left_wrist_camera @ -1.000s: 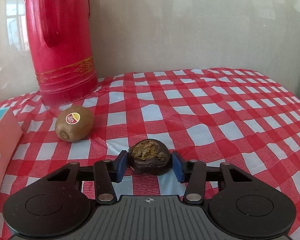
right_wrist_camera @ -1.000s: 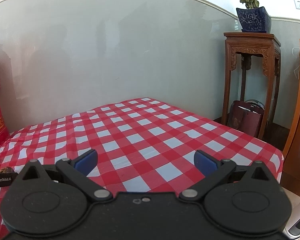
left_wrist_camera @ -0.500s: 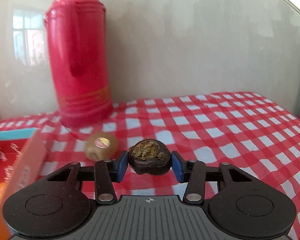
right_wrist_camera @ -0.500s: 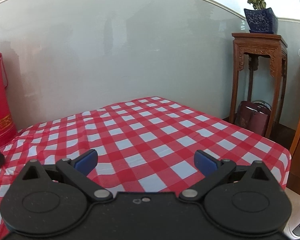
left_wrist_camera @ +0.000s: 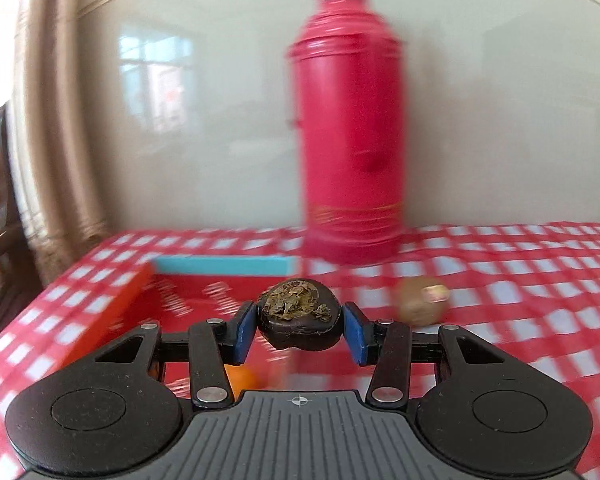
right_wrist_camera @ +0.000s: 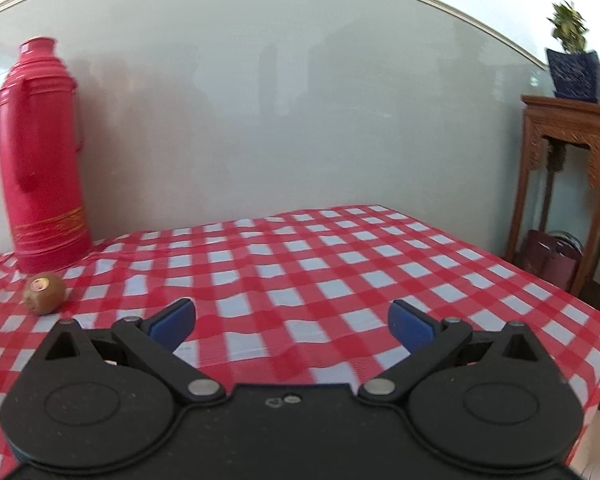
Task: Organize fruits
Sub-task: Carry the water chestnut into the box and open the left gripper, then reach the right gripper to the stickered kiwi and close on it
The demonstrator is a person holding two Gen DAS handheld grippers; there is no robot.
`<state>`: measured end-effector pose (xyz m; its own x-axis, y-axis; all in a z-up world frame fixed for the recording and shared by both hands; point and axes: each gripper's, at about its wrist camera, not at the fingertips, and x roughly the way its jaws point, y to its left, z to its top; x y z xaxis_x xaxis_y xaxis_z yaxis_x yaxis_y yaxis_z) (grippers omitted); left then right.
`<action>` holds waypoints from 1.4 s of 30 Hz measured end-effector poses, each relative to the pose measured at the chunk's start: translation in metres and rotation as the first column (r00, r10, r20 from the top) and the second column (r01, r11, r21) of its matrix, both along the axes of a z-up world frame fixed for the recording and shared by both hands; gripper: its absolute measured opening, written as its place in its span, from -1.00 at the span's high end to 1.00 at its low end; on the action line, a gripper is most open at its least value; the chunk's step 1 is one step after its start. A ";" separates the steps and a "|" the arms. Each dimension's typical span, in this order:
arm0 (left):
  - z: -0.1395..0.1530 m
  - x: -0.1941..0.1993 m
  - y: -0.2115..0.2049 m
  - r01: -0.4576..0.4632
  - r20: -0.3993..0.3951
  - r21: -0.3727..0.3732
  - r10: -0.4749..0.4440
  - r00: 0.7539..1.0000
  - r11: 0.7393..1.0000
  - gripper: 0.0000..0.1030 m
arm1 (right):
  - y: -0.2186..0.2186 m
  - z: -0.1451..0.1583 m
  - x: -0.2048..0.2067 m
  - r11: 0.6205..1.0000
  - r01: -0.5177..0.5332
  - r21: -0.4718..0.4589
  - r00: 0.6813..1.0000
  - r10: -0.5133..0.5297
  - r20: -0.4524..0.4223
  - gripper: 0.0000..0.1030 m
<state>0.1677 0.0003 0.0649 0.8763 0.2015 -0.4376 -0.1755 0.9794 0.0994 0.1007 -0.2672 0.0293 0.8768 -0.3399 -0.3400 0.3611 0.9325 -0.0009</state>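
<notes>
Left gripper (left_wrist_camera: 299, 334): clenched on a dark fruit (left_wrist_camera: 299, 322), one blue pad pressed to each side of it.
Dark fruit: dark brown skin with a rough, flaky olive patch on top; it sits between the fingertips, raised above a red box (left_wrist_camera: 172, 300) that lies ahead of and below the tool.
Red box: open, with an orange side wall to the tool's left and a turquoise far wall; something orange (left_wrist_camera: 242, 378) shows inside it just under the left finger, too blurred to name.
Kiwi (left_wrist_camera: 421, 304): on the checked tablecloth (left_wrist_camera: 520, 292) ahead and to the right of the left gripper, outside the box, sticker facing the camera.
Red thermos (left_wrist_camera: 350, 128): upright, beyond the kiwi near the wall.
Right gripper (right_wrist_camera: 292, 322): released, blue pads spread wide with only tablecloth between them.
Kiwi from the right wrist view (right_wrist_camera: 44, 293): far to the left of the tool, near the thermos (right_wrist_camera: 40, 156) base.
Plant pot (right_wrist_camera: 576, 68): on a wooden stand (right_wrist_camera: 568, 132) off to the tool's right, beyond the table edge.
</notes>
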 end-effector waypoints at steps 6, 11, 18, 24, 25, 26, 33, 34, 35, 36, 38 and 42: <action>-0.017 0.005 0.048 -0.107 -0.060 -0.019 0.106 0.993 0.994 0.09 | 0.027 -0.001 0.006 0.997 -0.066 -0.031 0.998 0.065 -0.005 -0.89; -0.031 0.009 0.076 -0.179 -0.107 -0.071 0.171 0.979 0.981 0.09 | 0.044 -0.001 0.009 0.994 -0.098 -0.049 0.995 0.098 -0.005 -0.89; -0.022 -0.006 0.092 -0.220 -0.072 -0.115 0.213 0.974 0.969 -0.69 | 0.063 -0.001 0.017 0.989 -0.144 -0.044 0.990 0.144 -0.009 -0.89; -0.007 -0.038 0.110 -0.234 -0.015 -0.144 0.234 0.972 0.962 -0.71 | 0.078 -0.003 0.024 0.981 -0.191 -0.028 0.982 0.191 -0.011 -0.89; -0.005 -0.047 0.116 -0.251 -0.005 -0.150 0.254 0.967 0.956 -0.72 | 0.081 -0.003 0.024 0.980 -0.198 -0.024 0.980 0.198 -0.011 -0.89; -0.004 -0.054 0.120 -0.268 0.003 -0.154 0.271 0.962 0.951 -0.77 | 0.083 -0.003 0.025 0.978 -0.206 -0.021 0.978 0.206 -0.012 -0.89; -0.008 -0.112 0.150 -0.413 0.075 -0.136 0.425 0.902 0.900 -0.89 | 0.104 -0.008 0.037 0.960 -0.278 -0.006 0.960 0.278 -0.044 -0.89; -0.010 -0.120 0.155 -0.434 0.083 -0.140 0.448 0.890 0.890 -0.89 | 0.107 -0.009 0.038 0.957 -0.290 -0.004 0.956 0.289 -0.049 -0.89; -0.012 -0.126 0.159 -0.450 0.090 -0.142 0.465 0.881 0.881 -0.90 | 0.110 -0.009 0.040 0.955 -0.298 -0.004 0.953 0.297 -0.055 -0.89; -0.015 -0.132 0.163 -0.468 0.094 -0.141 0.482 0.871 0.872 -0.91 | 0.113 -0.010 0.042 0.951 -0.309 -0.003 0.949 0.308 -0.062 -0.89; -0.020 -0.143 0.171 -0.502 0.104 -0.144 0.518 0.849 0.853 -0.92 | 0.120 -0.011 0.045 0.945 -0.328 -0.001 0.942 0.327 -0.072 -0.89; -0.024 -0.155 0.185 -0.551 0.124 -0.153 0.569 0.813 0.820 -0.99 | 0.135 -0.013 0.050 0.933 -0.361 -0.010 0.929 0.359 -0.089 -0.89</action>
